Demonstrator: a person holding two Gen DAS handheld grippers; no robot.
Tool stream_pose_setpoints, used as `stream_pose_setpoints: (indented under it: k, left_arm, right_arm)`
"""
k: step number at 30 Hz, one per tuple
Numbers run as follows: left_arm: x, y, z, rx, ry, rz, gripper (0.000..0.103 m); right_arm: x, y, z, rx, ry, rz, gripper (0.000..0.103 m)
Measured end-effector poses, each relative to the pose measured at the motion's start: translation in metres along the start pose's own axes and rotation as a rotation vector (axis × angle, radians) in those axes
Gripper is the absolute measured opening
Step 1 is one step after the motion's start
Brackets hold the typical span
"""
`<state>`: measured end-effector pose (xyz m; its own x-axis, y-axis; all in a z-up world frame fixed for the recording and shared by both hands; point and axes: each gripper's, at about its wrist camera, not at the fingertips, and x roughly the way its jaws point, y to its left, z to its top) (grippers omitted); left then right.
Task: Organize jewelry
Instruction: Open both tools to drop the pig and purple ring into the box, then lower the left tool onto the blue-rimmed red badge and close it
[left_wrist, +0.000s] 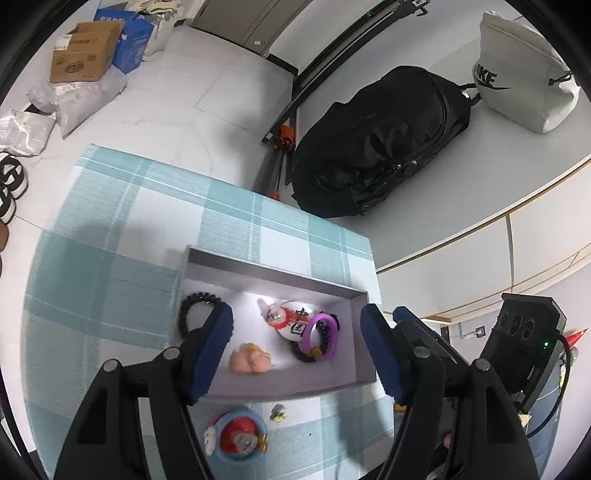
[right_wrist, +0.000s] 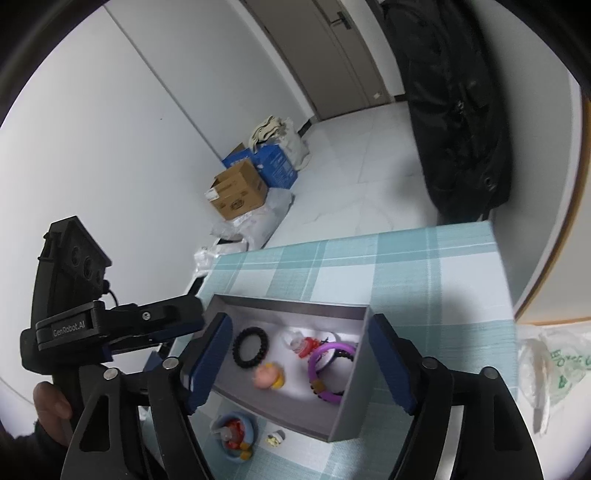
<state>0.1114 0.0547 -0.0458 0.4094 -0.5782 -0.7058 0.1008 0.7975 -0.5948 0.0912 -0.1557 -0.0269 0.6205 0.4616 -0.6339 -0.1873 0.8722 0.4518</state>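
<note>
I read both claws as standing apart with nothing between the pads: the left gripper (left_wrist: 295, 354) and the right gripper (right_wrist: 299, 363) both hang above the grey box (left_wrist: 273, 267). Two pieces remain outside it on the checked cloth (left_wrist: 110, 266), just beside the near wall: the blue ring charm (left_wrist: 238, 437) to the left and the small bead charm (left_wrist: 277, 412) to its right. Both lie on the near side of each claw, below the fingertips. I judge the left gripper nearer the ring charm. It is roughly round, with no clear long axis. The bead charm is too small to orient.
</note>
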Motion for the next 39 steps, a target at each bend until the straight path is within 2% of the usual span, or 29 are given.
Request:
stream_pose_setpoints:
  k: [8, 12, 18, 23, 28, 34, 36, 39]
  left_arm:
    - [-0.028, 0.002, -0.024, 0.055, -0.067, 0.094, 0.067]
    - [-0.039, 0.003, -0.041, 0.087, -0.112, 0.172, 0.068]
    - [-0.043, 0.01, -0.065, 0.092, -0.12, 0.256, 0.068]
    - [-0.045, 0.021, -0.08, 0.101, -0.106, 0.329, 0.068]
    - [-0.05, 0.031, -0.094, 0.108, -0.081, 0.362, 0.068]
    - [-0.064, 0.042, -0.092, 0.072, -0.101, 0.359, 0.068]
    - [-0.066, 0.048, -0.09, 0.043, -0.099, 0.359, 0.068]
    - [-0.068, 0.053, -0.089, 0.032, -0.104, 0.368, 0.068]
  right_arm:
    - [-0.015, 0.011, -0.013, -0.04, -0.022, -0.032, 0.088]
    - [-0.024, 0.023, -0.024, -0.102, -0.027, -0.034, 0.092]
    - [-0.032, 0.033, -0.053, -0.132, -0.025, -0.019, 0.098]
    - [-0.026, 0.037, -0.08, -0.132, 0.028, -0.032, 0.099]
    - [-0.016, 0.054, -0.105, -0.207, 0.077, -0.027, 0.099]
    - [0.001, 0.07, -0.125, -0.229, 0.122, -0.019, 0.096]
    - [0.008, 0.075, -0.127, -0.238, 0.137, -0.003, 0.085]
    - [0.016, 0.084, -0.125, -0.26, 0.147, -0.022, 0.077]
